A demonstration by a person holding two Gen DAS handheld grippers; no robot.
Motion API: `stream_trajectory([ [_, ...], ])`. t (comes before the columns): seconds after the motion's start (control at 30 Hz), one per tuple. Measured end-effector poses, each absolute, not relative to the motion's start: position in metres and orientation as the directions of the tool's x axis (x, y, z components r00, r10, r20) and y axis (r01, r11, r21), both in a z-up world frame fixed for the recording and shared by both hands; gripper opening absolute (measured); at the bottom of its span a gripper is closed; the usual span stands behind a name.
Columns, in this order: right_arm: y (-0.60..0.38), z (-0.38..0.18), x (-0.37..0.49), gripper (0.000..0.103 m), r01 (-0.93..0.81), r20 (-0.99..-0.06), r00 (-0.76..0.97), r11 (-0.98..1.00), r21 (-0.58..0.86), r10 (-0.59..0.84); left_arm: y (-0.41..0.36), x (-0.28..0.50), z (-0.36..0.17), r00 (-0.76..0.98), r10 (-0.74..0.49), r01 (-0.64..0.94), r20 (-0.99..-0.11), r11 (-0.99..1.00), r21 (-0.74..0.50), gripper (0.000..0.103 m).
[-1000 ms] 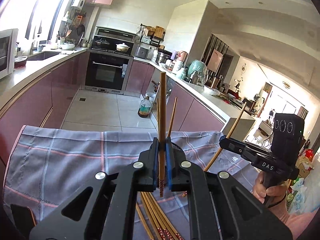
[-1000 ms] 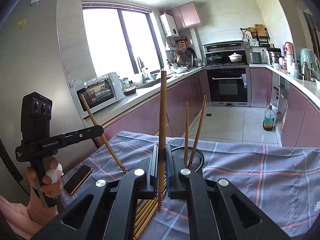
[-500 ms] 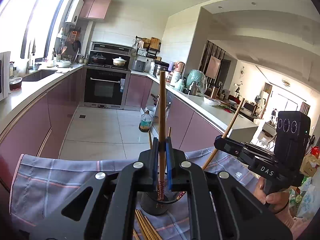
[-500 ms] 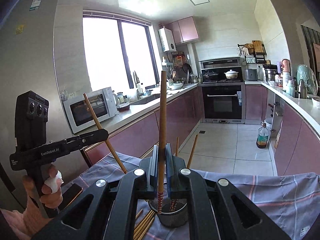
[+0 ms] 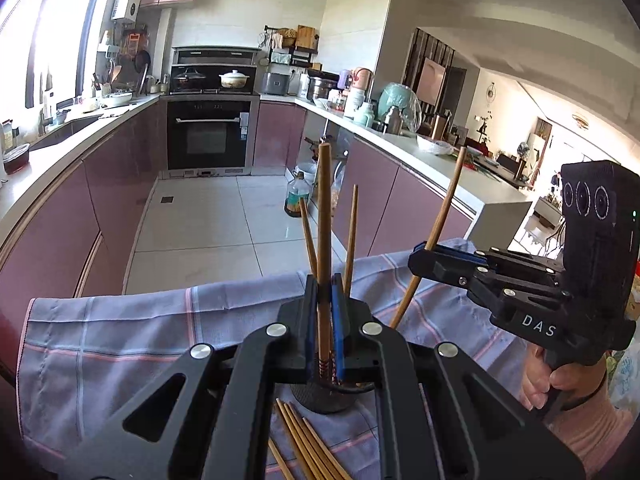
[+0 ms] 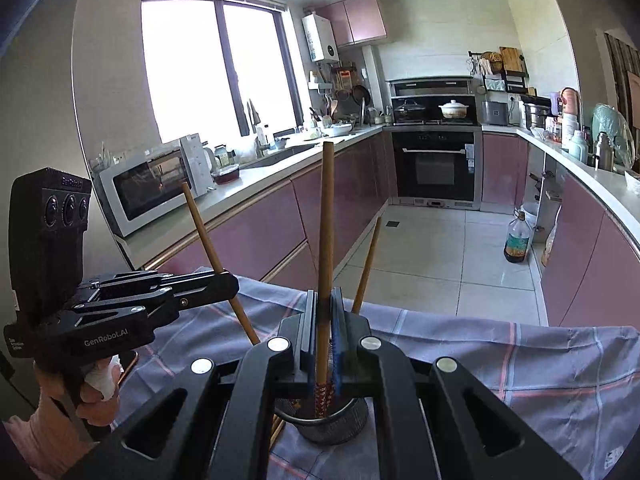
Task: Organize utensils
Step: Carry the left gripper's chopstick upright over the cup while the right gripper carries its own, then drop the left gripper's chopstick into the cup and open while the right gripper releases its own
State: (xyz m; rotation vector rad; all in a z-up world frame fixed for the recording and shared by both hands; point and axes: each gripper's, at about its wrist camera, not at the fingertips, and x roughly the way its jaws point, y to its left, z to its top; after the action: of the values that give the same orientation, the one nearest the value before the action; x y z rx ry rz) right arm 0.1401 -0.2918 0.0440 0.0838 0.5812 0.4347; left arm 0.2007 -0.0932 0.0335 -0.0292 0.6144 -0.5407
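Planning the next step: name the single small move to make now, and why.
Probably lower, then open the left gripper: it is shut on a chopstick held upright with its patterned tip just above the mesh holder, where two chopsticks already stand.

We hold a gripper in each hand. Our left gripper (image 5: 325,312) is clamped tight, pointing forward and somewhat down; our right gripper (image 6: 325,312) is clamped likewise. Our right hand (image 5: 556,380) wraps its handle at the right, and our left hand (image 6: 86,392) wraps its handle at the left.
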Motion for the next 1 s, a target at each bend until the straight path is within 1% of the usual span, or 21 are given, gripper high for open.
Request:
stream_trajectory([
  [0.17, -0.287, 0.033, 0.152, 0.005, -0.360, -0.576, 0.707, 0.910, 0.207, 0.411, -0.099, 0.212, 0.011, 0.638, -0.469, 0.481, -0.610, 0.862, -0.160, 0.007],
  [0.37, -0.285, 0.024, 0.163, 0.007, -0.333, -0.610, 0.686, 0.916, 0.223, 0.397, -0.098, 0.230, 0.002, 0.617, -0.480, 0.476, -0.624, 0.859, -0.190, 0.008],
  [0.53, -0.286, 0.025, 0.170, 0.010, -0.306, -0.602, 0.699, 0.922, 0.236, 0.386, -0.091, 0.240, -0.006, 0.619, -0.464, 0.450, -0.634, 0.871, -0.198, 0.008],
  [0.63, -0.288, 0.027, 0.169, 0.018, -0.299, -0.590, 0.713, 0.925, 0.234, 0.379, -0.087, 0.243, -0.012, 0.624, -0.457, 0.433, -0.634, 0.878, -0.206, 0.008],
  [0.83, -0.290, 0.029, 0.164, 0.019, -0.296, -0.575, 0.728, 0.928, 0.228, 0.374, -0.080, 0.237, -0.015, 0.641, -0.439, 0.406, -0.630, 0.890, -0.207, 0.010],
  [0.93, -0.290, 0.029, 0.159, 0.020, -0.301, -0.569, 0.732, 0.927, 0.222, 0.374, -0.076, 0.231, -0.017, 0.660, -0.423, 0.392, -0.621, 0.899, -0.196, 0.013],
  [1.0, -0.290, 0.032, 0.151, 0.023, -0.308, -0.556, 0.743, 0.928, 0.210, 0.372, -0.073, 0.225, -0.016, 0.672, -0.414, 0.383, -0.614, 0.904, -0.192, 0.015],
])
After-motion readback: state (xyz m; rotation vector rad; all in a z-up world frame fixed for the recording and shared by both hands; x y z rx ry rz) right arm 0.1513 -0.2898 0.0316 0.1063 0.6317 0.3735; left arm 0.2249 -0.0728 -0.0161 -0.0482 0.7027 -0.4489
